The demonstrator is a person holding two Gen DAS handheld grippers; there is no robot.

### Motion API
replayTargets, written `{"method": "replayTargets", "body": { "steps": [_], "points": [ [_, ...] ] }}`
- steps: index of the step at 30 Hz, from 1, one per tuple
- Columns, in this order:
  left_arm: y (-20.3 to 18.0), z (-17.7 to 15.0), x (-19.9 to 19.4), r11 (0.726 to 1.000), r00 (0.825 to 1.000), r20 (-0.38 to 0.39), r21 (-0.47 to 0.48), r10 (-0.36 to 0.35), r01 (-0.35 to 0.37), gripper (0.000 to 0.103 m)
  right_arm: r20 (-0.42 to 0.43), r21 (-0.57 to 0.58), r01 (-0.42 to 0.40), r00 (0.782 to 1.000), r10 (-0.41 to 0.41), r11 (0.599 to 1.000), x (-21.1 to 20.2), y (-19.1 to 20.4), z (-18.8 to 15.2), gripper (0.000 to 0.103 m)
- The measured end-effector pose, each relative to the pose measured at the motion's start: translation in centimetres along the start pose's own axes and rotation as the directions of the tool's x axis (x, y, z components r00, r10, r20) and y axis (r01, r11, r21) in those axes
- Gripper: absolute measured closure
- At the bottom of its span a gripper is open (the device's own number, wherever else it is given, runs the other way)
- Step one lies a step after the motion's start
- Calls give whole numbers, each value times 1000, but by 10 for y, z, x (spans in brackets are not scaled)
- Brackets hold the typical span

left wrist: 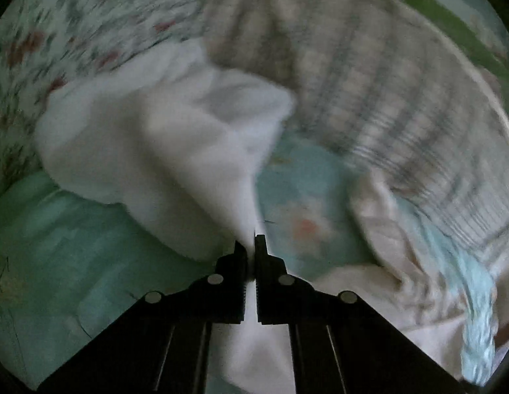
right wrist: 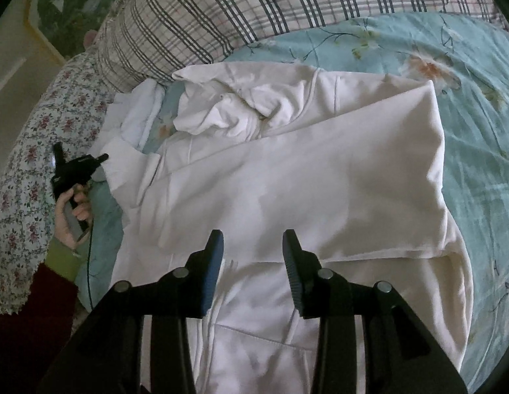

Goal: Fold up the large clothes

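The left gripper [left wrist: 251, 241] is pinching the white garment [right wrist: 287, 177] (its sleeve, apparently) beside the plaid pillow [right wrist: 201, 13]. The right gripper [right wrist: 253, 239], jaws spread, is hovering empty; it should be pinning the body flat

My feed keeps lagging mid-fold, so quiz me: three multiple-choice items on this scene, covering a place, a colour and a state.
1. Where does the white cotton garment lie?
A. on the teal floral bedsheet
B. on a wooden floor
C. in a basket

2. What pattern has the big pillow?
A. plain red
B. dark-lined plaid
C. polka dots

3. How is the left claw?
A. wide open, empty
B. out of view
C. shut on white cloth

A: sheet shows around the garment.
B: crossing dark stripes.
C: fabric pinched between closed fingers.
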State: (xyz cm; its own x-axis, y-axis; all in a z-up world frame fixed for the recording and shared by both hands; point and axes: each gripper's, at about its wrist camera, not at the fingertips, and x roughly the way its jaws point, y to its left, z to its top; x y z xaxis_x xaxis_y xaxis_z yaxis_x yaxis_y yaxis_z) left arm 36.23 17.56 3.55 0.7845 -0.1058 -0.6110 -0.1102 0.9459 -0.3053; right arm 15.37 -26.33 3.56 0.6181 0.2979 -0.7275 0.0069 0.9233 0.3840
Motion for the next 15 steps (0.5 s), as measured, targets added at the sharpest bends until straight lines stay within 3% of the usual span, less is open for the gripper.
{"method": "replayTargets", "body": {
  "steps": [4, 8, 15],
  "points": [
    [-73, -39, -17, 987, 993, -13, 110, -115, 115, 101, 19, 23, -3, 1000, 3, 1000, -7, -4, -5, 65],
    [-148, -96, -4, 951, 971, -114, 204, -212, 232, 101, 39, 54, 3, 999, -5, 999, -18, -13, -8, 65],
    [-217, -181, 42, 898, 919, -329, 302, -217, 320, 95, 88, 117, 24, 996, -35, 993, -45, -34, -8, 65]
  ]
}}
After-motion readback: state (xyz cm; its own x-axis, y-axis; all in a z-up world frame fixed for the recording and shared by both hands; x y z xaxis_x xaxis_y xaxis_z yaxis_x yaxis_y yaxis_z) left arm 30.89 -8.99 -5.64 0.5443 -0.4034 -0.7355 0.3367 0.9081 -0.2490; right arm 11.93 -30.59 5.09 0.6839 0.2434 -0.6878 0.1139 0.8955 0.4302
